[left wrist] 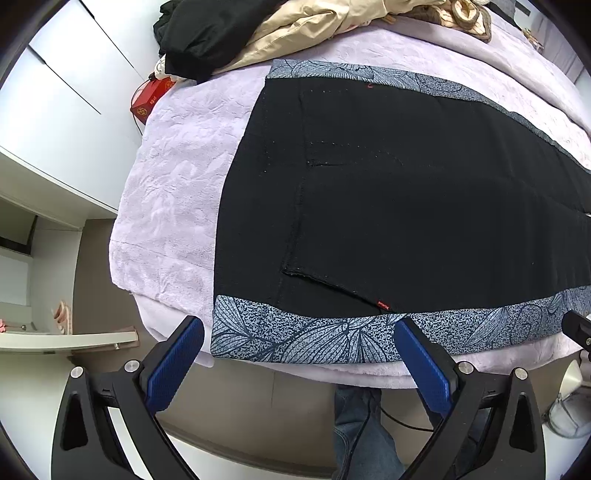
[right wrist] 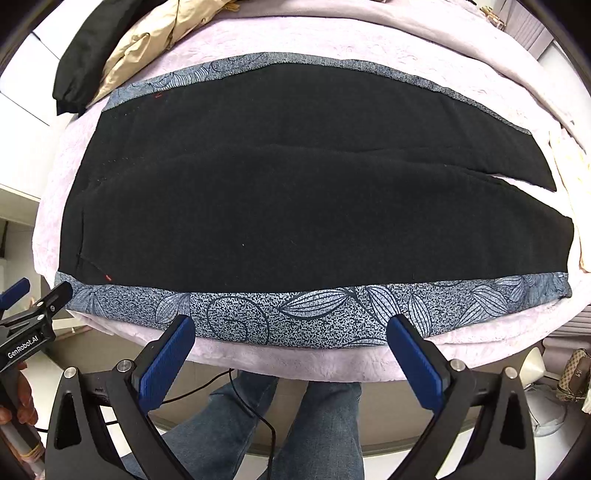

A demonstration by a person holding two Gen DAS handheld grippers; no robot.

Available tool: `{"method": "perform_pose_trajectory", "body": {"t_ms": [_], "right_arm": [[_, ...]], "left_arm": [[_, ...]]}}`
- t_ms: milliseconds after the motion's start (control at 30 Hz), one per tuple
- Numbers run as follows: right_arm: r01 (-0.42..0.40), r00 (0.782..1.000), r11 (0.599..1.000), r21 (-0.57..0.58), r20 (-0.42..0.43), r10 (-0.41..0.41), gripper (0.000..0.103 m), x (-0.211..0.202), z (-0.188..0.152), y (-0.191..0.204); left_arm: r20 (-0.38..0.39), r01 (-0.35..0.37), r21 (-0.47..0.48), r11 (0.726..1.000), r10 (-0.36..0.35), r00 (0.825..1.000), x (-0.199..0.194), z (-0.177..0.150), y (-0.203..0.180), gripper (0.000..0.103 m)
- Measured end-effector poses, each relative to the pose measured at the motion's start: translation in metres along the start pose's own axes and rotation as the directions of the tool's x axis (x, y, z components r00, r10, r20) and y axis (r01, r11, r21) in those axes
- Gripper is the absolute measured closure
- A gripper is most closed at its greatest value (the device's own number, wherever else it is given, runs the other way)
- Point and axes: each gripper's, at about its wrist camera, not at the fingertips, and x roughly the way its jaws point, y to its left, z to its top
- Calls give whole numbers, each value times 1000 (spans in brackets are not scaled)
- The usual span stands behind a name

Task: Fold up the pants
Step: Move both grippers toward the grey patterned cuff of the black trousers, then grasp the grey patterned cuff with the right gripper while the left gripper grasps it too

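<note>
The black pants (right wrist: pixel 295 184) are laid flat on a patterned cloth (right wrist: pixel 258 314) on the bed (right wrist: pixel 295 362), ready for folding, while the left gripper (left wrist: pixel 299 354) and right gripper (right wrist: pixel 291 350) are held at the near edge with jaws apart and empty

Bright, even light — sharp, fisheye-warped edges

Pretty clearly a bedroom at home: a bed (left wrist: pixel 177 192) with a fuzzy lilac blanket, clothes (left wrist: pixel 236 33) piled at its far side, white wardrobe doors (left wrist: pixel 55 96) just left of the bed.
</note>
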Motion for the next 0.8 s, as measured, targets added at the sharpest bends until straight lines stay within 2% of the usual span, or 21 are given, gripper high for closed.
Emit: {"method": "perform_pose_trajectory", "body": {"t_ms": [533,800], "right_arm": [[9,1000,1000,-15,-9,-9,0,7,0,5],[-15,1000,1000,-20,-8,15,0,7,1,7]], "left_arm": [[-11,-14,9,1000,14,1000,6,0,0,0],[-16,-7,4,1000,7,1000,8,0,0,0]]}}
